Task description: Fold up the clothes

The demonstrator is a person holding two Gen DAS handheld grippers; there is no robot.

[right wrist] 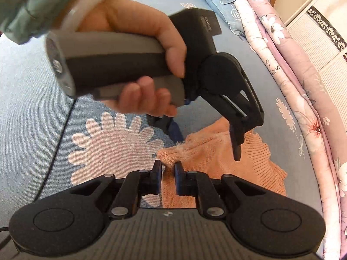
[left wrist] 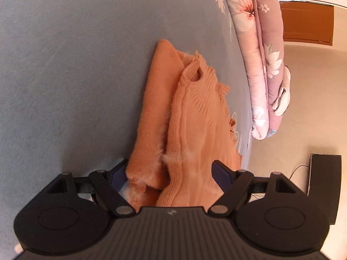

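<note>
An orange knit sweater point(left wrist: 190, 119) lies bunched on the blue-grey bedsheet point(left wrist: 76, 86), its ribbed collar at the far end. My left gripper point(left wrist: 170, 173) stands open wide, with the sweater's near end between its fingers. In the right wrist view the same sweater point(right wrist: 216, 162) lies beside a pink flower print on the sheet point(right wrist: 112, 151). My right gripper point(right wrist: 168, 169) is shut narrowly on a fuzzy corner of the sweater's edge. A person's hand point(right wrist: 141, 32) holds the left gripper point(right wrist: 206, 145) just above the sweater, its fingers spread over the cloth.
A rolled pink floral quilt point(left wrist: 266, 54) runs along the bed's right side point(right wrist: 303, 86). Blue pillows point(right wrist: 225, 0) lie at the far end. Past the bed's edge are a beige floor point(left wrist: 303, 119), a black box point(left wrist: 325, 184) with a cable, and a wooden door point(left wrist: 308, 21).
</note>
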